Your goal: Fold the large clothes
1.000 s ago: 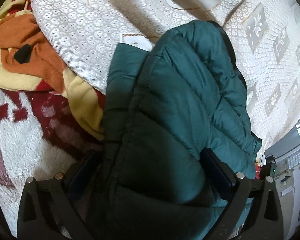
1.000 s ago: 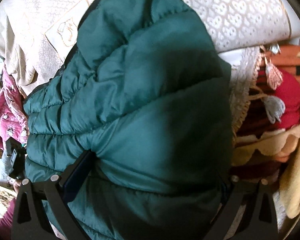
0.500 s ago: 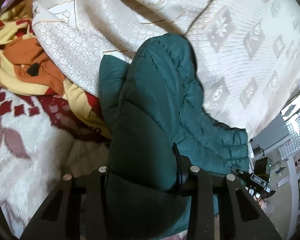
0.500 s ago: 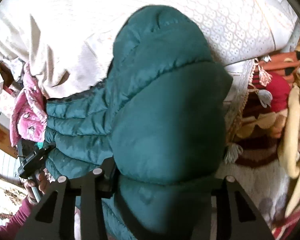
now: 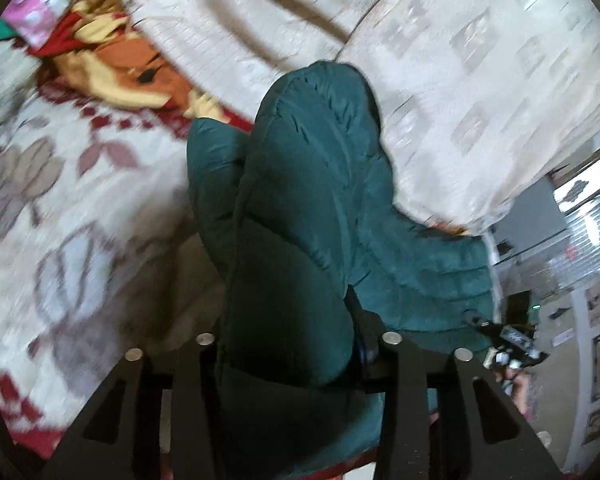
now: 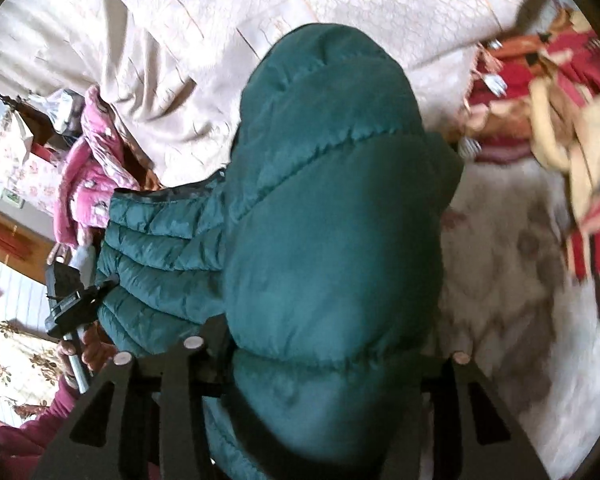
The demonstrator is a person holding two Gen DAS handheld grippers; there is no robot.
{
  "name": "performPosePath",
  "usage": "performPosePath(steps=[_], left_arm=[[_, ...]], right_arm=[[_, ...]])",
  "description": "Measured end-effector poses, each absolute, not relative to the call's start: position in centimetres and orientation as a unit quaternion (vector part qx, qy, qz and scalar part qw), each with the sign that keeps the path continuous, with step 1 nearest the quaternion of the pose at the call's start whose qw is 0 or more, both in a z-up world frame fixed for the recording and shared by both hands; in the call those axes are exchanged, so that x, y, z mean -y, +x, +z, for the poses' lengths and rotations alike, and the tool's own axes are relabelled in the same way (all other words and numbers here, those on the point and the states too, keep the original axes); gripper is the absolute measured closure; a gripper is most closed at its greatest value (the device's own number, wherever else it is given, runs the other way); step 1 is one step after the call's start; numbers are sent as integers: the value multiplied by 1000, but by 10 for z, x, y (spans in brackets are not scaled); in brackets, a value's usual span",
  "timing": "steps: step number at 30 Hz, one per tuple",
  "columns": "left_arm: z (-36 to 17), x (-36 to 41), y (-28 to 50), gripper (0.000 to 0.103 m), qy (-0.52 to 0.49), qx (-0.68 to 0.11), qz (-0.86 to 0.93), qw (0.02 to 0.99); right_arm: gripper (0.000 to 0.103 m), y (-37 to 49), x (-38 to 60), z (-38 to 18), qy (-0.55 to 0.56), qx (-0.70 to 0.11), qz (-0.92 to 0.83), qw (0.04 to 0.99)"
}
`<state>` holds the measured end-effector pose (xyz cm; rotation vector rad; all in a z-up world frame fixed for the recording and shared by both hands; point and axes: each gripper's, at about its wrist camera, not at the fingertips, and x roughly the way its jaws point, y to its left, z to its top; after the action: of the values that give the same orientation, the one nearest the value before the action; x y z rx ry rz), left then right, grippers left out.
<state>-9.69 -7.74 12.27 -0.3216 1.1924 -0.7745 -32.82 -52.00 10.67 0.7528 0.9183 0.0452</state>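
Both tools (image 5: 288, 344) (image 6: 324, 356) clamped on green puffer jacket (image 6: 332, 208) — jaws just eased.

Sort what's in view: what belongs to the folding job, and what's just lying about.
In the job: green puffer jacket; left gripper and right gripper, both clamped on it.

Lying about: cream bedspread; flowered blanket; red and orange blanket; pink garment.

jacket (image 5: 312, 208) over blanket (image 5: 80, 200), bedspread (image 5: 480, 80) behind

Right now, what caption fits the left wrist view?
Left gripper clamps a fold of the teal puffer jacket above the cream bedspread.
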Motion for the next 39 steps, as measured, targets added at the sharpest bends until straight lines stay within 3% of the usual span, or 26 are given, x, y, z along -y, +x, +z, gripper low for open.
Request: performPosePath(steps=[2,3,4,5,6,9,22,31,39], left_arm=[[109,79,-98,70,-127,-558,-333,749],[101,80,-98,60,-123,-564,-320,751],[92,80,-96,51,-120,-565,-308,756],[88,80,-96,47,-119,-559,-301,763],[85,79,-95,39,-122,-550,-291,773],[91,78,-101,37,-120,-544,-273,784],[188,95,-183,38,51,-375,-204,903],[187,133,-223,38,64,-345,-205,914],[179,144,-237,38,67,-337,-195,919]], right_arm=[[32,-335,511,98,328,-455,-19,828],[27,-333,508,90,308,-472,-47,825],[16,-330,505,80,293,-482,-67,823],[7,-328,504,75,290,-480,-76,825],[5,-329,506,69,297,-472,-85,826],[5,-335,509,67,325,-460,-97,821],[5,-385,456,176,189,-395,-187,880],[5,-360,376,185,120,-370,-182,903],[5,-351,345,164,125,-373,-184,901]])
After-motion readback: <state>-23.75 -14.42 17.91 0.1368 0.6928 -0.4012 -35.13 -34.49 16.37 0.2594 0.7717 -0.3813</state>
